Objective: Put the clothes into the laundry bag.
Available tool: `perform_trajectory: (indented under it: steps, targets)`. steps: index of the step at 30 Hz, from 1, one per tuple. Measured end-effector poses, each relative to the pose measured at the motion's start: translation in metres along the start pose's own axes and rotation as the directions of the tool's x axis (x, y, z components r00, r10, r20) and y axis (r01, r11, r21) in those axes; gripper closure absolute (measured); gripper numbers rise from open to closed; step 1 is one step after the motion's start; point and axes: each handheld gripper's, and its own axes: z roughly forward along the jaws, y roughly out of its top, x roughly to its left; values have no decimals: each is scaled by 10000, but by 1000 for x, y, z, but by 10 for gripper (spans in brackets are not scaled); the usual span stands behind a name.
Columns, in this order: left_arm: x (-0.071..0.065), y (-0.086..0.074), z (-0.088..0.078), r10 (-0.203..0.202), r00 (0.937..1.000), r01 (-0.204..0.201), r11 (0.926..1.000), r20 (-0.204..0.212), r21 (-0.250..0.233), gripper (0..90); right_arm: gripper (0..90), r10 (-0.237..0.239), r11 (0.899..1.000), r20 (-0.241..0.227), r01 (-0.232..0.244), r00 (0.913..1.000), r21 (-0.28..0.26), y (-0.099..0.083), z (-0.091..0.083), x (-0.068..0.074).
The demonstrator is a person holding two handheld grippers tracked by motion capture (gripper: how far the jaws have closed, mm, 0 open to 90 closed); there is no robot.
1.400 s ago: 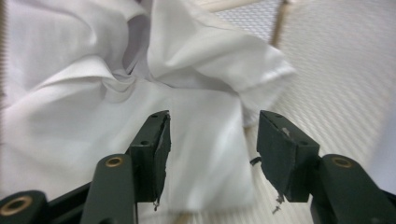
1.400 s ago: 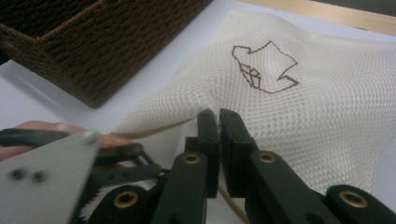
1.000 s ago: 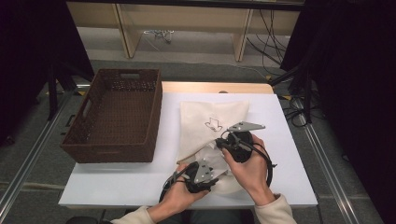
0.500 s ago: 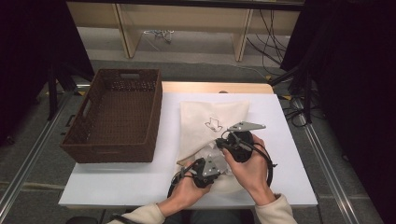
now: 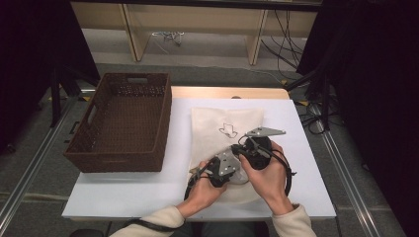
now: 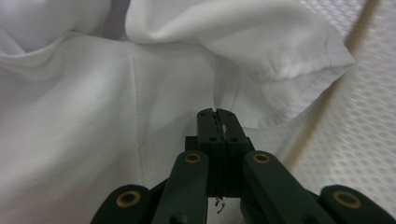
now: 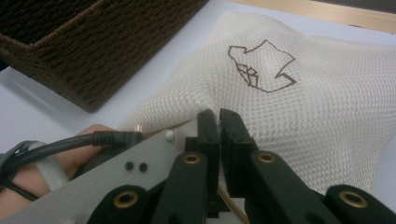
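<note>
A cream mesh bag (image 5: 225, 121) with a brown stitched outline (image 7: 261, 67) lies on the white table (image 5: 123, 197). My right gripper (image 7: 218, 119) is shut on the bag's near edge and lifts the mesh into a small peak; it sits right of centre in the high view (image 5: 249, 148). My left gripper (image 5: 223, 170) is just beside it at the bag's mouth. In the left gripper view its jaws (image 6: 217, 119) are shut on a fold of white cloth (image 6: 93, 121), with mesh (image 6: 345, 140) to the right.
A dark brown wicker basket (image 5: 118, 165) stands on the left part of the table, close to the bag. Bare white table lies in front of the basket and right of the bag. Cables and a wooden shelf frame are beyond the far edge.
My left gripper has moved forward and right, up beside the right gripper at the bag's mouth. The right gripper and the bag have stayed put.
</note>
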Motion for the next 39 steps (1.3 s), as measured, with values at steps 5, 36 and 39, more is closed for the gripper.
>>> perform_trajectory:
  steps: [5,36,39]
  targets:
    - [2,0,5,598,9980,-601,9980,189,171,883,886,24,10000,-11,-24,10000,-37,0,0,0]
    - [3,-26,-80,542,9975,-529,9982,459,-291,673,885,82,9997,-2,-82,10000,213,-2,0,4]
    - [9,-29,-89,364,9988,-353,9988,334,-338,674,885,45,9997,59,-46,10000,236,-3,-1,5]
